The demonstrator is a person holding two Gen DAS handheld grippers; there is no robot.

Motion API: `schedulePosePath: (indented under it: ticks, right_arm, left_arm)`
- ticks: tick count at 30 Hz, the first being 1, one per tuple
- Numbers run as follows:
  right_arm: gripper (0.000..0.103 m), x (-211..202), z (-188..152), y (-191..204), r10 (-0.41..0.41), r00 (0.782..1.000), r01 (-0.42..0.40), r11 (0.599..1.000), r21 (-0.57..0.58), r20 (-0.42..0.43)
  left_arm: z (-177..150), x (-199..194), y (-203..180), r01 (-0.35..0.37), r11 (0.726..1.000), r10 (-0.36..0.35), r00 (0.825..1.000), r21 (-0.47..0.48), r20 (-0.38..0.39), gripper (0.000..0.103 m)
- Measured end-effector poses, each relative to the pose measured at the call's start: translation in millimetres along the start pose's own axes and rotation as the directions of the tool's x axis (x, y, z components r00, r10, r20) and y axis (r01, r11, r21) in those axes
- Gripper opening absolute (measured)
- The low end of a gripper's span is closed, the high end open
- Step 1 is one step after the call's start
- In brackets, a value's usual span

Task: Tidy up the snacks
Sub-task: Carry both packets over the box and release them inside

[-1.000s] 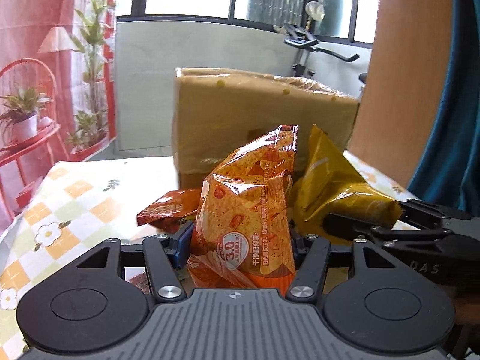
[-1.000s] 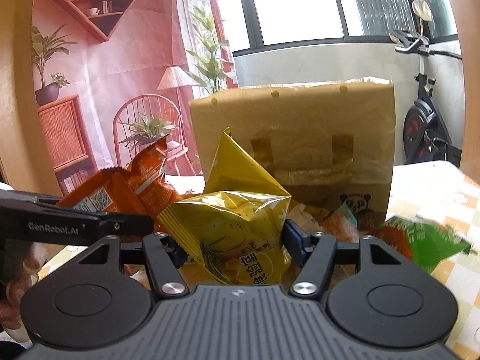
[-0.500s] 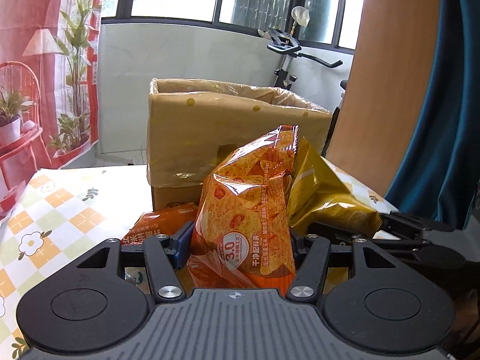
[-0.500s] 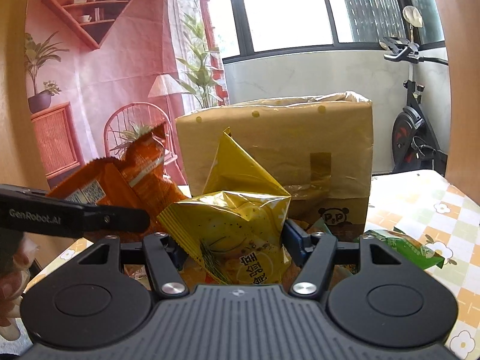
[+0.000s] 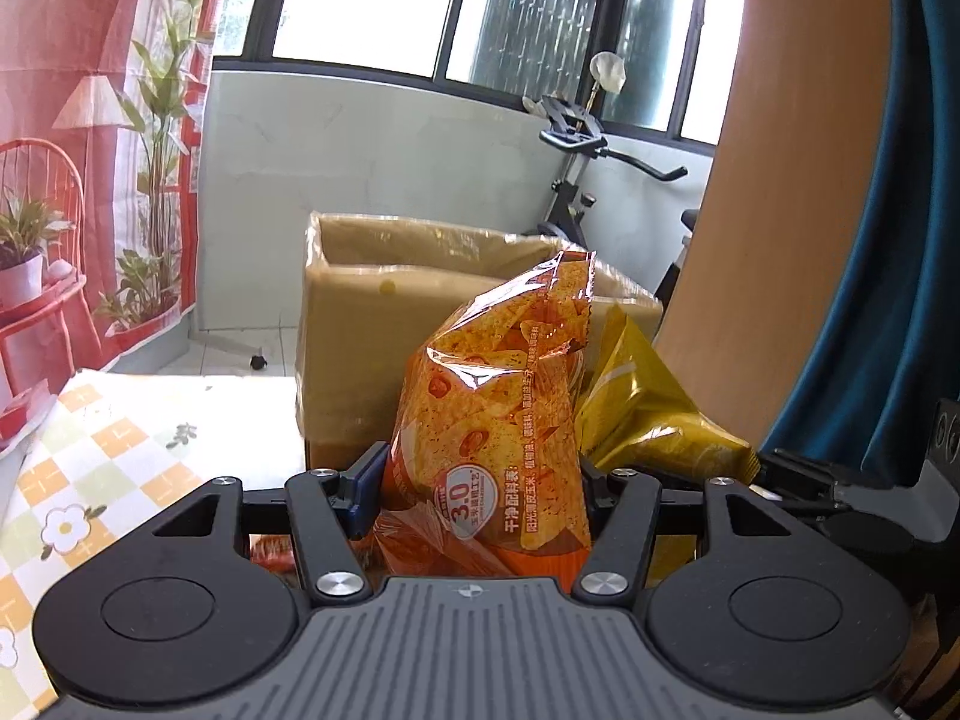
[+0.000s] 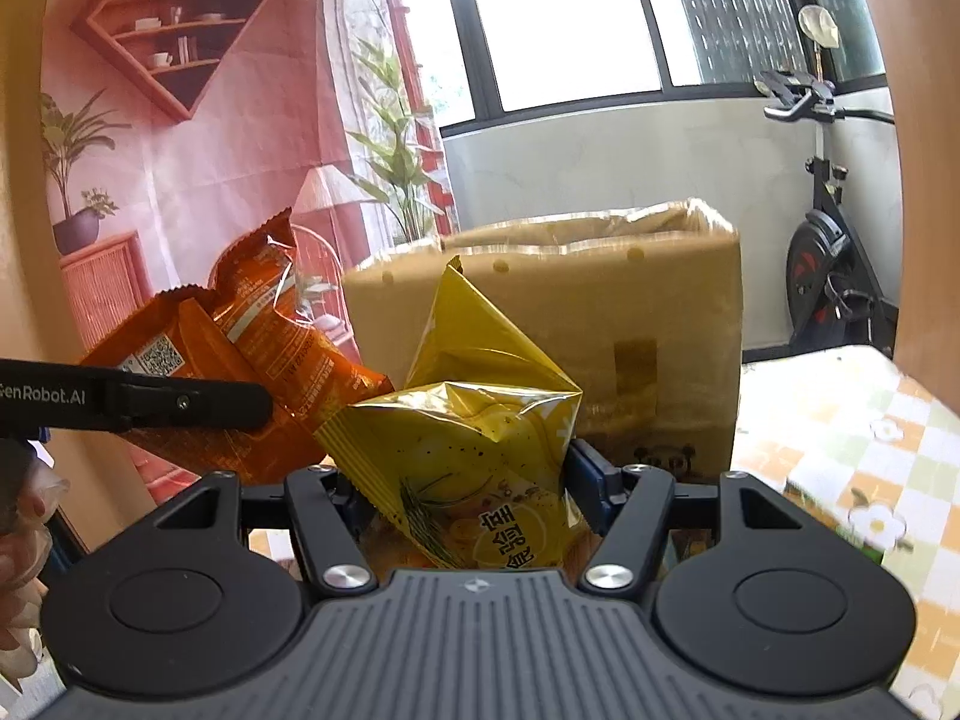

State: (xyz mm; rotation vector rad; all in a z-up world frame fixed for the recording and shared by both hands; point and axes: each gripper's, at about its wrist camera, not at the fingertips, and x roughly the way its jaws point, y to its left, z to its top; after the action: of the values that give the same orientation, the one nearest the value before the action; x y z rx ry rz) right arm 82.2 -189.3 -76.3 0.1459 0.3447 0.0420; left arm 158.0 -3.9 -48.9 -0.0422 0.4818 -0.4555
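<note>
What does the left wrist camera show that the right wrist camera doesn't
Only the left wrist view shows the printed front of the orange snack bag clamped in the left tool, and a blue curtain. Only the right wrist view shows the yellow snack bag squeezed in the right tool, a hand and a pictured wall shelf. Both show the two bags, the open cardboard box, the checked tablecloth and the exercise bike.

- An exercise bike (image 6: 831,276) stands by the window (image 5: 360,0).
- A pink backdrop (image 6: 198,138) with printed shelves and plants hangs at left.
- A checked flowered tablecloth (image 5: 90,468) covers the table.
</note>
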Motion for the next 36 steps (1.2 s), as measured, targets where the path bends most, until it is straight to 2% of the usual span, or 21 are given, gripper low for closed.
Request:
schedulePosePath:
  ticks: [17,29,36]
  right_arm:
    - [0.064,16,102,-4,0.053,0.997,-0.049,0.997,-0.061,0.058]
    - [0.064,35,157,-8,0.053,0.996,-0.045,0.993,-0.112,0.075]
    - [0.064,50,182,-20,0.042,0.997,-0.034,0.992,-0.121,0.069]
  left_arm:
    - [66,2,-8,-0.011,0.999,0.006,0.992,0.038,0.127,0.062]
    - [105,18,-18,0.008,0.998,-0.018,0.985,0.056,0.170,0.062]
    - [125,31,-17,-0.006,0.996,-0.011,0.983,0.091,0.181,0.062]
